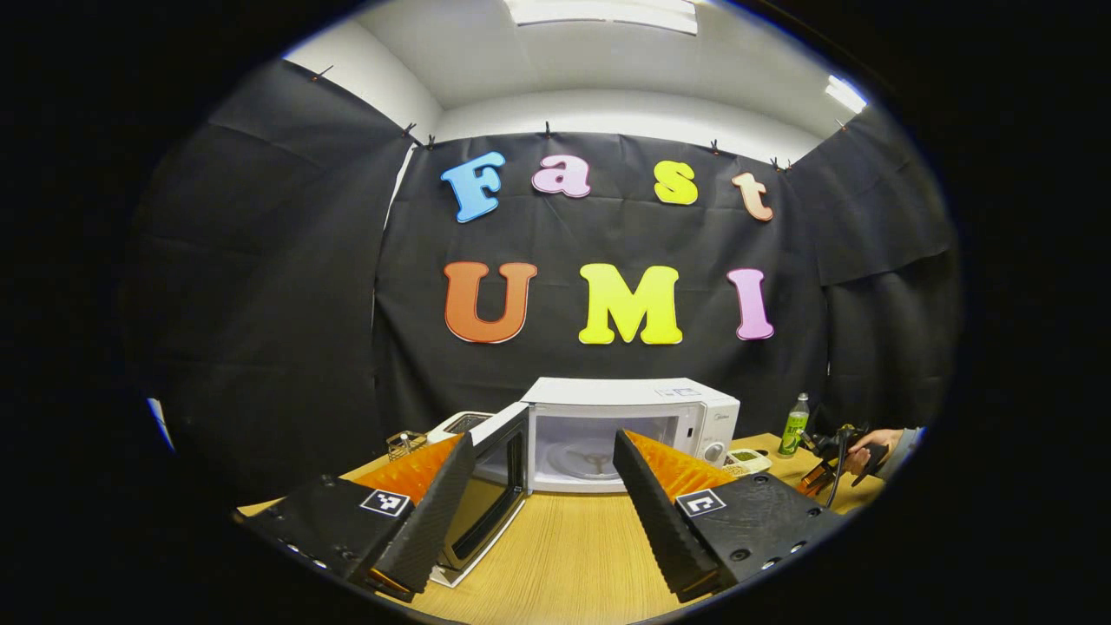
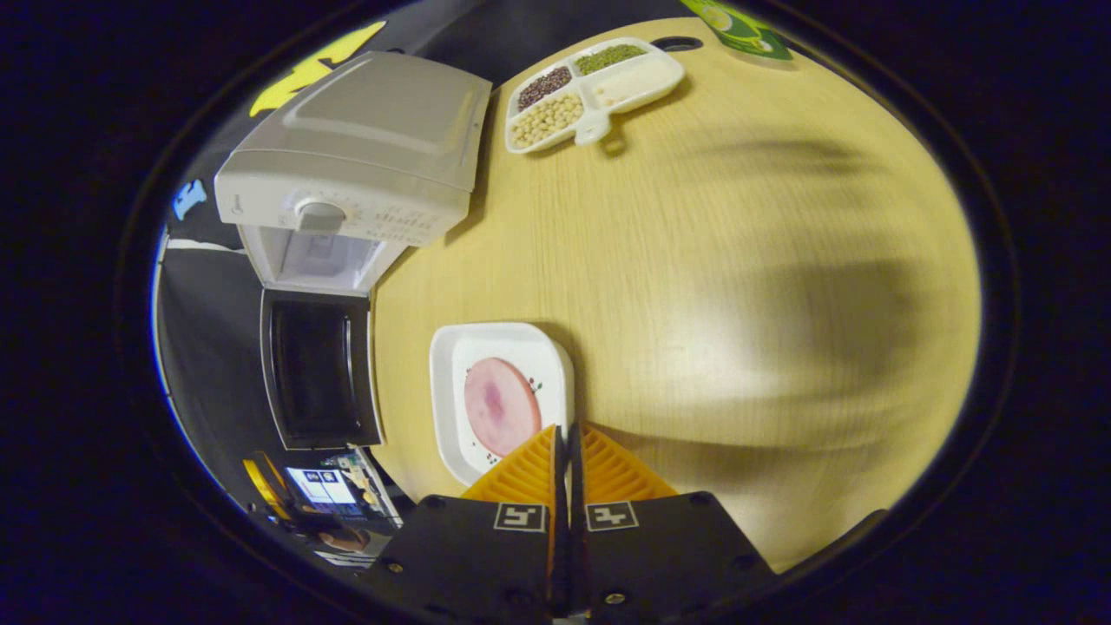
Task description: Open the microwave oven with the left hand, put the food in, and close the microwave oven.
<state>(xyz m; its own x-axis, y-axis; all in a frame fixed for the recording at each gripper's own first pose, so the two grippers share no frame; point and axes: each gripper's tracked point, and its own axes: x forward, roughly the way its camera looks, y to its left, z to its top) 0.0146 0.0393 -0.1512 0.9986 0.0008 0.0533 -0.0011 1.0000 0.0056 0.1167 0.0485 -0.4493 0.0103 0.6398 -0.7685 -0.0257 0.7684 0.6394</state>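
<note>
A: Your left tool (image 1: 542,486) hangs spread wide, holding nothing, with the microwave oven (image 1: 629,430) straight ahead and its door (image 1: 495,486) swung open.

B: So loading comes next?

A: I'd judge so. Your right tool (image 2: 566,451) is pinched on the plate (image 2: 499,395) rim; the ham slice (image 2: 501,405) lies just ahead. Carry it into the cavity.

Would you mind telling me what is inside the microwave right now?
The microwave stands open; inside only its bare turntable shows. The cavity's right part is covered by the left gripper.
</note>
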